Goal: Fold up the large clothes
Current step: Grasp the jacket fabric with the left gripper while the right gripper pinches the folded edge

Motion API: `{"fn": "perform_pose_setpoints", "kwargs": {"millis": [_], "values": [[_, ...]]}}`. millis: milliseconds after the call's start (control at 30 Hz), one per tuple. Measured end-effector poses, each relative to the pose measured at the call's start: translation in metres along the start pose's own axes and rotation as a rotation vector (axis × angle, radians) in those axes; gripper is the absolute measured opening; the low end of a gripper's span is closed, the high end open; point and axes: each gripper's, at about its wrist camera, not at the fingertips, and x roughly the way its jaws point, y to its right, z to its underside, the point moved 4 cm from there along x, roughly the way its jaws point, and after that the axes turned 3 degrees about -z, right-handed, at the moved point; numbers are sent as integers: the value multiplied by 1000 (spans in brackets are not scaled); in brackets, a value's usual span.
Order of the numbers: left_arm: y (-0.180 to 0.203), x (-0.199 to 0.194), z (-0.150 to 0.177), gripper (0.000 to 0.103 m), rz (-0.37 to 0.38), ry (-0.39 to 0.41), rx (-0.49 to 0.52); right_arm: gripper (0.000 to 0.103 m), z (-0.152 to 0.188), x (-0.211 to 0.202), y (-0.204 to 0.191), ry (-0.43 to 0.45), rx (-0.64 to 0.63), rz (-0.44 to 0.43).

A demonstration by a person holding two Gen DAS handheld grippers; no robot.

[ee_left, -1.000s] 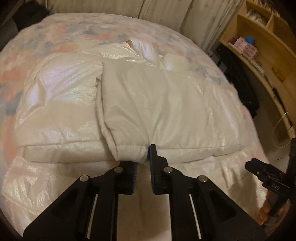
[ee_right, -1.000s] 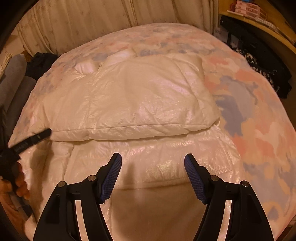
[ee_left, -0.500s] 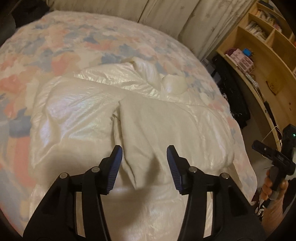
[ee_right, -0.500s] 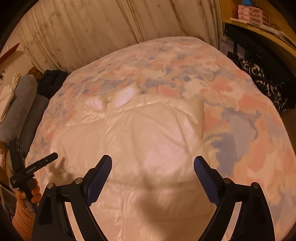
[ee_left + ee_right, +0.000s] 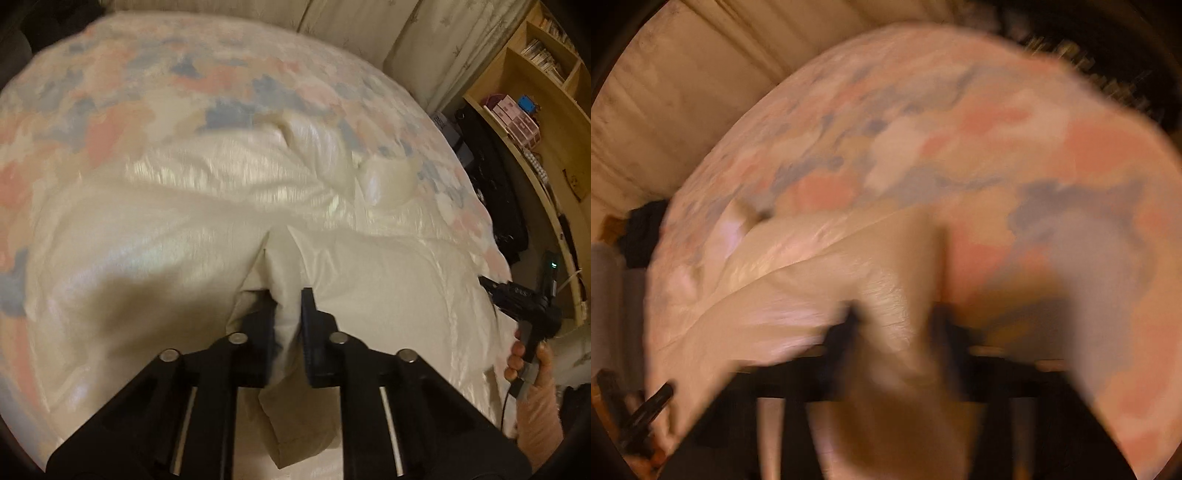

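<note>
A large cream puffy coat (image 5: 177, 229) lies spread on a bed with a floral pink and blue cover (image 5: 122, 99). My left gripper (image 5: 289, 314) is shut on a fold of the coat near its front edge. In the blurred right wrist view my right gripper (image 5: 894, 325) has coat fabric (image 5: 886, 295) between its fingers at the coat's right corner and looks shut on it. The right gripper also shows in the left wrist view (image 5: 517, 295), held in a hand beside the bed.
Pale curtains (image 5: 362, 33) hang behind the bed. A wooden shelf unit (image 5: 539, 92) with boxes stands at the right, with dark clothing (image 5: 491, 177) below it. Dark items (image 5: 642, 229) lie at the bed's left side.
Both grippers were open above the coat half a second ago. Now each has come down and closed on coat fabric. The right wrist view is blurred by fast motion.
</note>
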Motion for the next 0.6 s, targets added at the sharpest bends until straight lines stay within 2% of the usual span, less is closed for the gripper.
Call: {"fn": "perform_pose_setpoints", "kwargs": {"millis": [67, 100, 200, 333, 367, 400, 433, 467, 500, 533, 600], "values": [[4, 2, -6, 9, -49, 68, 41, 21, -2, -6, -9, 85, -69, 35], [4, 10, -5, 9, -64, 63, 51, 21, -2, -3, -8, 112, -84, 77], [8, 28, 4, 10, -113, 38, 107, 21, 5, 18, -2, 44, -93, 205], [20, 15, 11, 11, -182, 65, 188, 27, 8, -3, -19, 65, -160, 294], [21, 6, 12, 12, -201, 73, 212, 34, 10, -12, -24, 85, -179, 319], [20, -1, 13, 13, -214, 82, 217, 46, 14, -27, -31, 120, -194, 344], [17, -8, 14, 17, -222, 90, 217, 52, 19, -39, -34, 151, -203, 352], [13, -18, 16, 19, -220, 99, 211, 66, 24, -53, -41, 190, -213, 355], [8, -32, 17, 25, -200, 122, 194, 73, 32, -68, -50, 235, -222, 355], [5, -43, 19, 26, -187, 143, 180, 74, 38, -79, -59, 269, -230, 340], [0, -62, 20, 26, -137, 198, 134, 73, 56, -93, -83, 294, -269, 249]]}}
